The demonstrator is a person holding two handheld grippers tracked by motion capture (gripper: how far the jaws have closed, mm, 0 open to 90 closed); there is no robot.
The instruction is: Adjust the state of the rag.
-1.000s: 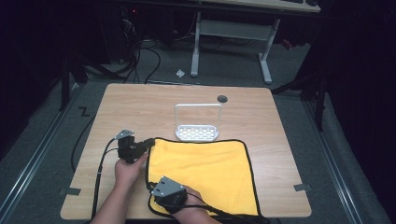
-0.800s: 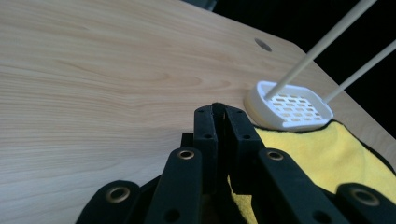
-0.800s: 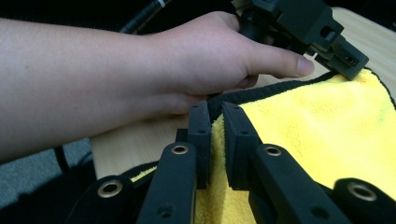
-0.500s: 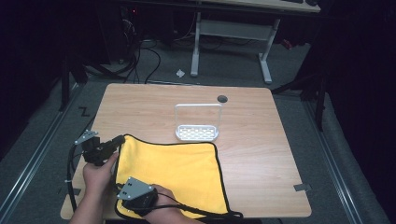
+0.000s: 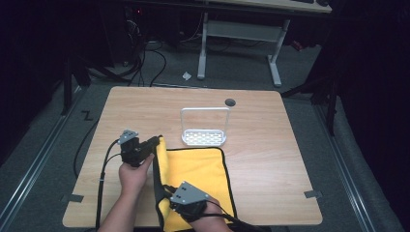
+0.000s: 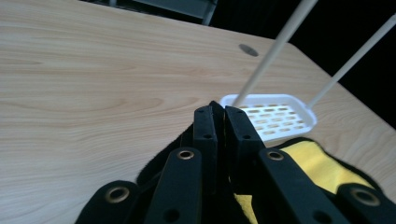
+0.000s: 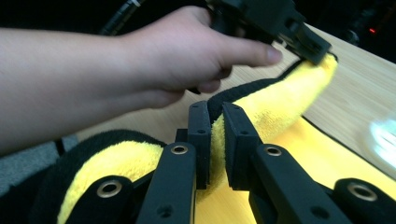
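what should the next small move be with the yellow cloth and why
Probably carry the lifted left edge across toward the right edge. Both grippers, left and right, are shut on the yellow cloth, its left side raised off the table and the fold not yet laid down.

At bottom centre the left gripper (image 6: 221, 116) has its jaws pinched together on the black-edged yellow cloth (image 6: 317, 163), lower right. Just beyond, right of centre, a white perforated tray (image 6: 275, 119) rests on the wooden counter (image 6: 93, 84).

The light wooden bench (image 5: 270, 159) carries a yellow cloth (image 5: 198, 169) at its near edge, a white perforated tray (image 5: 204, 137) mid-bench, and what looks like a small round grommet (image 5: 230, 102) behind.
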